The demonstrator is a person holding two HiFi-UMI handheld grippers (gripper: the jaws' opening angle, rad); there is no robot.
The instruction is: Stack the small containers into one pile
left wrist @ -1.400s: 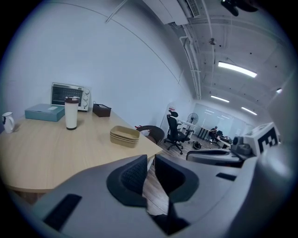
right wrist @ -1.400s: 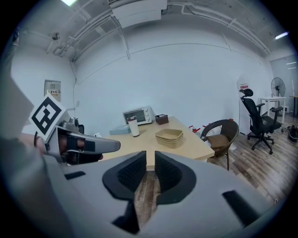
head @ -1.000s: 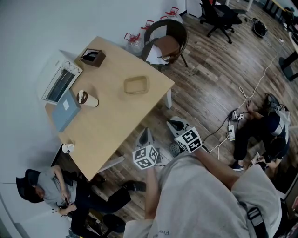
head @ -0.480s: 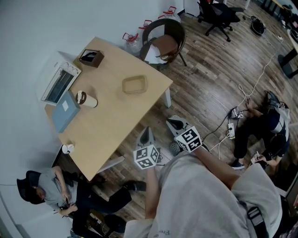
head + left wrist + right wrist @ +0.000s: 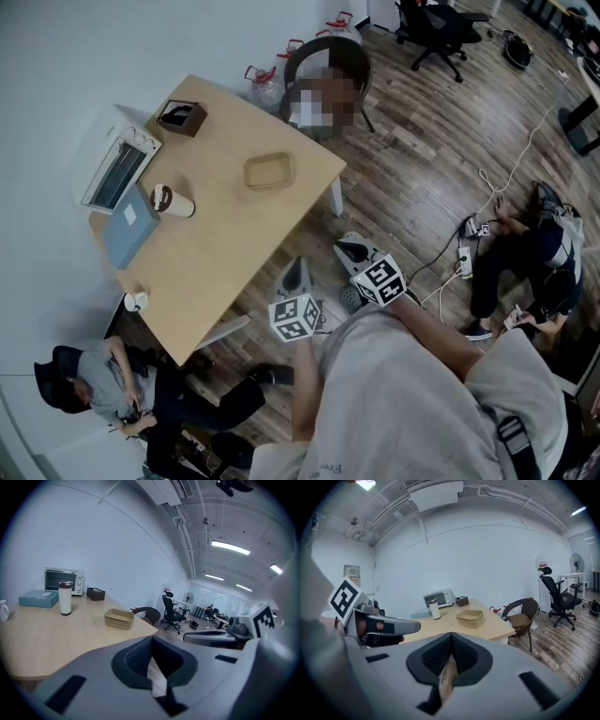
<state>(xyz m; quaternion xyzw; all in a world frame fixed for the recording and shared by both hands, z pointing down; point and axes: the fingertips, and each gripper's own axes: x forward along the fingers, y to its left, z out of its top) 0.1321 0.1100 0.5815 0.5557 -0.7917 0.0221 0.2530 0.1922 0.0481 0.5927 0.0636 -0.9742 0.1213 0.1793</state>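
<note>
The tan small containers (image 5: 270,171) sit nested in one pile on the light wooden table (image 5: 225,253), near its far right edge. The pile also shows in the left gripper view (image 5: 119,618) and in the right gripper view (image 5: 469,616). My left gripper (image 5: 293,275) hangs over the floor off the table's near corner, well short of the pile. Its jaws are shut with nothing between them (image 5: 151,641). My right gripper (image 5: 356,249) is beside it to the right, also over the floor. It too is shut and empty (image 5: 451,639).
On the table stand a toaster oven (image 5: 114,169), a blue box (image 5: 127,223), a lidded cup (image 5: 172,200), a dark box (image 5: 183,116) and a small white cup (image 5: 137,300). A chair (image 5: 323,70) is beyond the table. People sit on the floor at left (image 5: 103,384) and right (image 5: 530,262).
The head view has drifted slightly, so the table sits a touch further left. Both grippers keep their places and stay shut.
</note>
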